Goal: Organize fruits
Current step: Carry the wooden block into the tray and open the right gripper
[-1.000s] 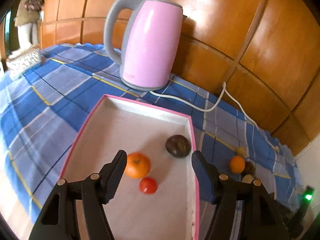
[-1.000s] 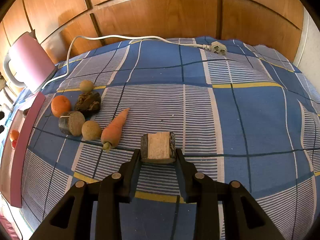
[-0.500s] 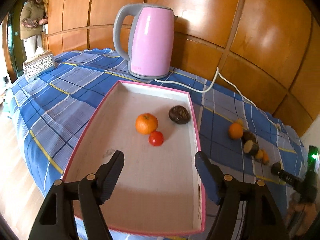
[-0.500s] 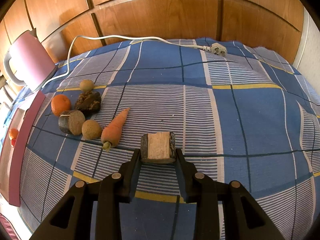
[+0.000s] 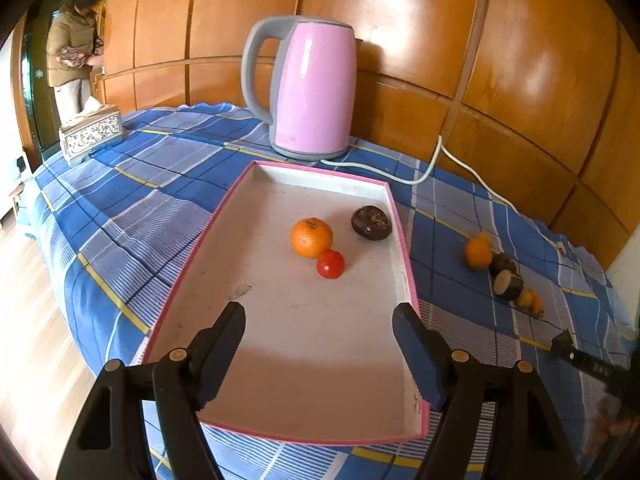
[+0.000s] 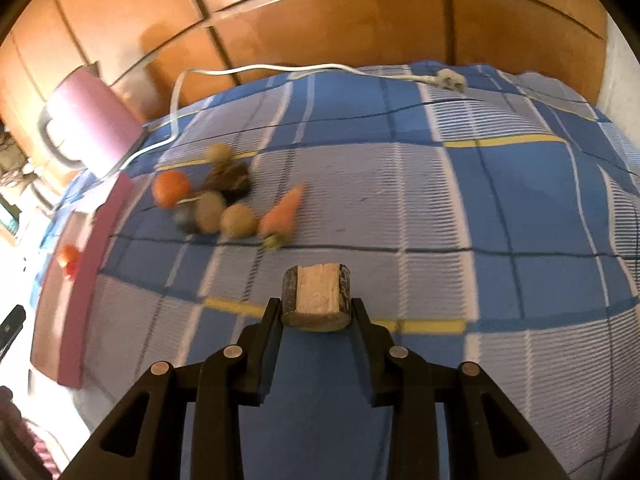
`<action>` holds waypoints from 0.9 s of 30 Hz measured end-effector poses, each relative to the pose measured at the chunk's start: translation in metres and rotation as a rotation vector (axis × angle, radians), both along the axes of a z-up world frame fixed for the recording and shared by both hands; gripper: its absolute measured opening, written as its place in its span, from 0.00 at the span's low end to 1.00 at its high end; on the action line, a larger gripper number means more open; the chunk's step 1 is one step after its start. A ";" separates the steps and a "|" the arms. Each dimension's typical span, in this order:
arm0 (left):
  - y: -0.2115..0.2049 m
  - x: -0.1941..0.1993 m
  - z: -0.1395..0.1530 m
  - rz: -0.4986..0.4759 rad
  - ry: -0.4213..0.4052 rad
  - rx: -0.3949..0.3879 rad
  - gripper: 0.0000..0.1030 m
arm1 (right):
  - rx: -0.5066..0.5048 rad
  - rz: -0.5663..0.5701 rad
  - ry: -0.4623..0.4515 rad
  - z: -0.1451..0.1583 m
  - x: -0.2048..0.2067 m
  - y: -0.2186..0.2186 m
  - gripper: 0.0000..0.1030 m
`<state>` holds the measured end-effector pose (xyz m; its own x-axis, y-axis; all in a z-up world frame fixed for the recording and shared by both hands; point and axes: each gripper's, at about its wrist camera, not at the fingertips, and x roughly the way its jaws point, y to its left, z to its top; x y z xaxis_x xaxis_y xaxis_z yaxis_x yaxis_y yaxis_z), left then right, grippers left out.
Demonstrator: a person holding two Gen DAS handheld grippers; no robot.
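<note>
Left wrist view: blue plaid cloth (image 5: 168, 200) covers the surface. On it a pink kettle (image 5: 312, 88) stands behind a pink-rimmed tray (image 5: 188, 264). Inside the tray lie an orange (image 5: 311, 237), touching a tomato (image 5: 330, 264), and a dark round fruit (image 5: 371, 222) by the right wall. Left gripper (image 5: 320, 320) hovers over the tray's near end; its jaws have just been opening, nothing between them. Right gripper (image 6: 316, 312) is clamped on a cut dark-skinned chunk (image 6: 316, 295), above the cloth. A carrot (image 6: 282, 213) lies among loose produce beyond, blurred.

Left gripper (image 5: 320, 330) jaws opening, empty, over tray (image 5: 404, 256) w/ orange (image 5: 311, 237).
</note>
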<state>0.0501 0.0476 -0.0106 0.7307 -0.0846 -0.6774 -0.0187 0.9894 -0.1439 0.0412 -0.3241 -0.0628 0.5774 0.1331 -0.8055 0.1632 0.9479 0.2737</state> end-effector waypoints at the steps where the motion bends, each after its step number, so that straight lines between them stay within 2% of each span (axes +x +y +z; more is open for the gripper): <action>1: 0.002 0.000 -0.001 0.007 0.003 -0.005 0.78 | 0.006 0.017 -0.005 0.001 -0.002 0.005 0.32; 11: 0.015 0.003 -0.004 0.040 0.014 -0.042 0.78 | 0.041 0.225 -0.054 0.022 -0.009 0.068 0.32; 21: 0.069 0.015 0.005 0.207 -0.012 -0.055 0.78 | 0.065 0.438 -0.099 0.049 0.011 0.144 0.32; 27: 0.080 0.018 0.001 0.230 -0.002 -0.069 0.78 | 0.077 0.532 -0.138 0.068 0.031 0.196 0.32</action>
<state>0.0679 0.1272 -0.0092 0.7371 0.0385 -0.6747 -0.2423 0.9470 -0.2107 0.0726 -0.1277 0.0049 0.5137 0.4911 -0.7036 -0.3751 0.8660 0.3306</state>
